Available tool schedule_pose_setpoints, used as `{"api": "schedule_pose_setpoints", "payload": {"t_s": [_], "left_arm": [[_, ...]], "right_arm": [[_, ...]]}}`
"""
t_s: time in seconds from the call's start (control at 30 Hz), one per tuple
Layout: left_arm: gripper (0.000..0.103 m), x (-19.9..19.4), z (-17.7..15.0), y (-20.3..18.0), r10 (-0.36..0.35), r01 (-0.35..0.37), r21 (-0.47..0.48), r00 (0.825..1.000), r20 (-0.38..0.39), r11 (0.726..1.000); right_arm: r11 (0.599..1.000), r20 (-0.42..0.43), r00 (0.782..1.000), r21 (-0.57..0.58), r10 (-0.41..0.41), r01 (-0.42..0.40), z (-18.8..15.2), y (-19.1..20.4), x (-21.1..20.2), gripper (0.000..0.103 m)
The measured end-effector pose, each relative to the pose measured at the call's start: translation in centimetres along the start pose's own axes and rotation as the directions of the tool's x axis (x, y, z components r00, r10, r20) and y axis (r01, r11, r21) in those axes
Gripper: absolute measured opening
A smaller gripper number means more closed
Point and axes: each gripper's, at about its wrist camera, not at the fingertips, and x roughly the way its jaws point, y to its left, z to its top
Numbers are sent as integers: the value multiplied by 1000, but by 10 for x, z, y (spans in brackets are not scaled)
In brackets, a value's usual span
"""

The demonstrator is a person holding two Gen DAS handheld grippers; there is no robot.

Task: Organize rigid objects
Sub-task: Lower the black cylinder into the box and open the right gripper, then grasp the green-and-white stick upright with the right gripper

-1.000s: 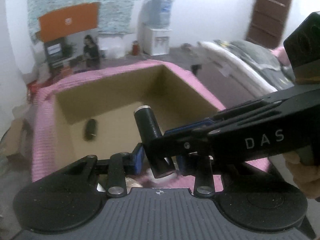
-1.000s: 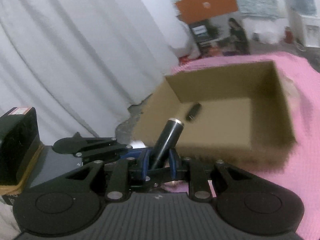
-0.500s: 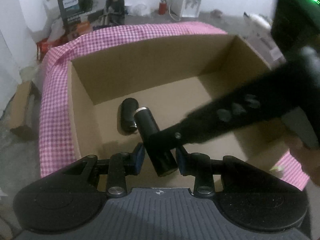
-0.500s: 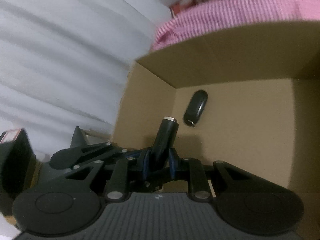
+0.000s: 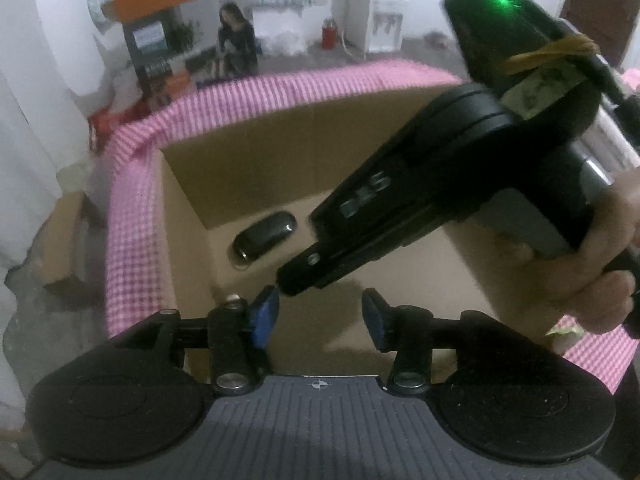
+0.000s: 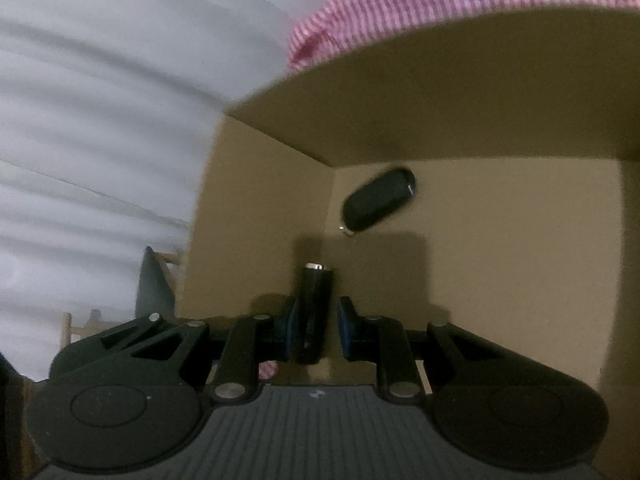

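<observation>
Right wrist view: the right claw (image 6: 314, 326) pinches a black tube (image 6: 316, 304) low inside the cardboard box (image 6: 500, 128), beside a black fob (image 6: 378, 200) already lying there. I judge the release is left. The left claw (image 5: 320, 314) has just been opening, nothing between. Pink checked cloth (image 5: 132, 216) covers the bench; white curtain (image 6: 100, 120) hangs behind.

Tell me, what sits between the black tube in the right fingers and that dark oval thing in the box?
Only bare cardboard floor separates black tube from dark oval thing, per right wrist view.
</observation>
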Motion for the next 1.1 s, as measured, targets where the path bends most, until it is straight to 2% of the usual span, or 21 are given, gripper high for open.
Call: {"api": "schedule_pose_setpoints", "payload": {"t_s": [0.13, 0.27, 0.3, 0.33, 0.4, 0.5, 0.63, 0.73, 0.8, 0.9, 0.97, 1.1], "left_arm": [[47, -29, -4, -3, -25, 26, -17, 996, 81, 1000], [53, -63, -15, -16, -73, 78, -21, 983, 171, 997], [53, -72, -19, -22, -95, 100, -17, 977, 193, 995], [54, -78, -23, -28, -116, 121, -13, 971, 209, 993], [56, -87, -34, -43, -166, 169, 8, 958, 235, 986], [57, -87, -49, -66, -242, 237, 48, 942, 233, 970], [57, -71, -67, -99, -333, 320, 96, 922, 195, 942], [57, -47, -75, -118, -388, 376, 111, 912, 130, 920], [57, -28, -76, -131, -406, 395, 126, 910, 82, 910], [55, 0, -73, -145, -404, 400, 140, 915, 5, 906], [55, 16, -72, -153, -398, 401, 138, 916, -53, 906], [51, 41, -75, -162, -379, 408, 120, 902, -205, 905]], "right_arm": [[998, 105, 994, -59, 12, -6, -21, 10, -42, 25], [992, 218, 975, -130, 31, -3, -65, 23, -99, 27], [990, 247, 968, -143, 36, -1, -77, 26, -113, 33], [988, 273, 961, -154, 39, 3, -91, 28, -128, 46], [984, 331, 943, -177, 44, 16, -125, 28, -155, 58], [982, 393, 919, -185, 31, 46, -174, 26, -181, 58], [989, 418, 908, -141, 32, 31, -222, 2, -202, 58], [996, 414, 910, -88, 7, 32, -248, -20, -209, 56], [999, 394, 919, -45, 4, 15, -258, -39, -204, 50], [1000, 378, 926, 11, -21, 18, -262, -66, -198, 46], [998, 376, 924, 18, -65, 62, -256, -78, -193, 44], [983, 359, 917, 13, -174, 182, -236, -95, -178, 38]]}}
